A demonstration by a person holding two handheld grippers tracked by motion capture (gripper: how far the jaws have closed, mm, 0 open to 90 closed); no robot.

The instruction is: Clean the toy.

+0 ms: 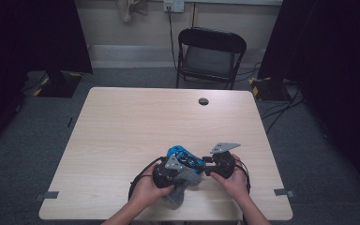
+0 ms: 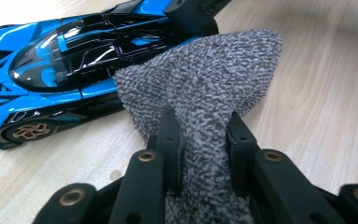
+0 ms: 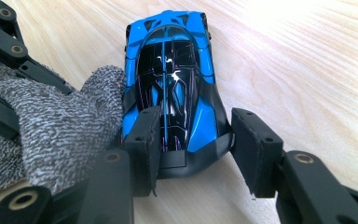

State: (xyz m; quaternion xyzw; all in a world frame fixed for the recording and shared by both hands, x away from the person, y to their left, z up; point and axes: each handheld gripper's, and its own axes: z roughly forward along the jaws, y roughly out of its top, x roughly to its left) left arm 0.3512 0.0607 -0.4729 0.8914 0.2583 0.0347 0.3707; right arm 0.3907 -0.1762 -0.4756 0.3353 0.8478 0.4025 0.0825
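1. A wooden table (image 1: 122, 140) is seen from above, and near its front edge, at about 6 o'clock from the table's middle, a blue and black toy car (image 1: 185, 156) is found between the two hands.
2. A grey cloth (image 2: 205, 93) is pinched between the jaws of the left gripper (image 2: 200, 135); the jaws are pressed against a gathered fold of it, and the free end is fanned out against the car's side.
3. In the right gripper view the jaws of the right gripper (image 3: 193, 149) are set on either side of one end of the car (image 3: 170, 88). The left jaw is seen touching the body, while whether the right jaw touches it cannot be told, so a firm grip cannot be confirmed.
4. In that same view the cloth (image 3: 51, 126) is seen at 9 o'clock from the car, touching its flank.
5. The car is judged to be light, rigid and glossy, so slipping under a sideways push is likely. It is best taken across the body sides at one end, where the jaws already stand, not by the wheels or thin trim, which could be fragile.
6. The cloth is judged to be soft and limp; a bunched fold gives the surest hold.
7. A black chair (image 1: 211, 56) is seen beyond the table at 12 o'clock.
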